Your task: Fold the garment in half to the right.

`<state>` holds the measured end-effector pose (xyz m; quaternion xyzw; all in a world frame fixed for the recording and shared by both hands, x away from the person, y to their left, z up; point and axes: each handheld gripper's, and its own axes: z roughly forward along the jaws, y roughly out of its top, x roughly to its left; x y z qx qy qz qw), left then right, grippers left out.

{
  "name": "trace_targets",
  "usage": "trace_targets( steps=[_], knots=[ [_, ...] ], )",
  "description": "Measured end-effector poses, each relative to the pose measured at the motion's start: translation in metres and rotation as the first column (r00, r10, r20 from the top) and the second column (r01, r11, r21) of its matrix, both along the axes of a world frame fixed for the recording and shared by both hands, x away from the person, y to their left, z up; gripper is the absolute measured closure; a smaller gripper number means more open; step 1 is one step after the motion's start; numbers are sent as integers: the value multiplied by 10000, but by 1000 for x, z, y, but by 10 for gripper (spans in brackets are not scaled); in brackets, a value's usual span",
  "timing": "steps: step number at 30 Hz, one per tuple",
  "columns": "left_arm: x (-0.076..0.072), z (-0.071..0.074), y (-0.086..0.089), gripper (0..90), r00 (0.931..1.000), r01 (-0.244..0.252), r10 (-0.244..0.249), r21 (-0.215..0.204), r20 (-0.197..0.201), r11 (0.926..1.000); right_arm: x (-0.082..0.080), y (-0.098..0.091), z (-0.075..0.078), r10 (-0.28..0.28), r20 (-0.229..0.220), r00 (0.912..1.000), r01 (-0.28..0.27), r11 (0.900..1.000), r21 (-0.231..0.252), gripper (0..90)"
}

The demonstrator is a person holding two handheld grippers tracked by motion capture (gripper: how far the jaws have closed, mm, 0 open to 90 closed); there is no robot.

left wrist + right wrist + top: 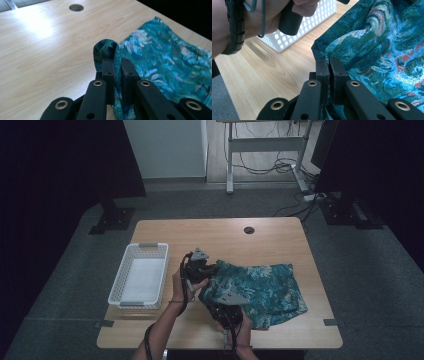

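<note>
A teal leaf-print cloth (265,290) lies spread on the wooden table (210,237), its left edge lifted. My left gripper (206,269) is shut on the cloth's upper left corner; in the left gripper view the fabric (106,48) bunches up between the jaws (117,66). My right gripper (220,304) is shut on the lower left edge of the cloth (372,50); the right gripper view has the fabric pinched between the closed jaws (329,65). Both grippers sit close together at the cloth's left side.
A white perforated basket (140,276) stands at the table's left, also in the right gripper view (304,27) behind the person's left hand (249,20). A round cable hole (249,230) is near the far edge. Desk legs and cables lie on the floor beyond.
</note>
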<state>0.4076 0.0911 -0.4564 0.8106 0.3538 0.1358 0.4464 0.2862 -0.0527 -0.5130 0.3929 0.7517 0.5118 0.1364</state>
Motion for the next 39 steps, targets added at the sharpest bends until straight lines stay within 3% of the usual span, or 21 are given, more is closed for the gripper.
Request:
trace_targets(
  steps=[7, 22, 31, 39],
  knots=[
    [-3, 5, 2, 834, 10000, 31, -31, 2, 93, 10000, 1, 3, 10, 2, 123, 9999, -6, 9993, 362, 858],
    [-1, -1, 8, 835, 9999, -69, 68, -155, -111, 9999, 1, 2, 5, -101, 136, 9999, 94, 9988, 476, 858],
    [-5, 18, 14, 835, 9998, -106, 112, -349, 171, 9993, -4, 7, 22, -4, 658, 9978, -43, 9975, 702, 857],
    [-5, 10, 13, 836, 9999, -86, 89, -343, 59, 9994, -2, 5, 14, 22, 445, 9990, -56, 9971, 762, 858]
  ],
)
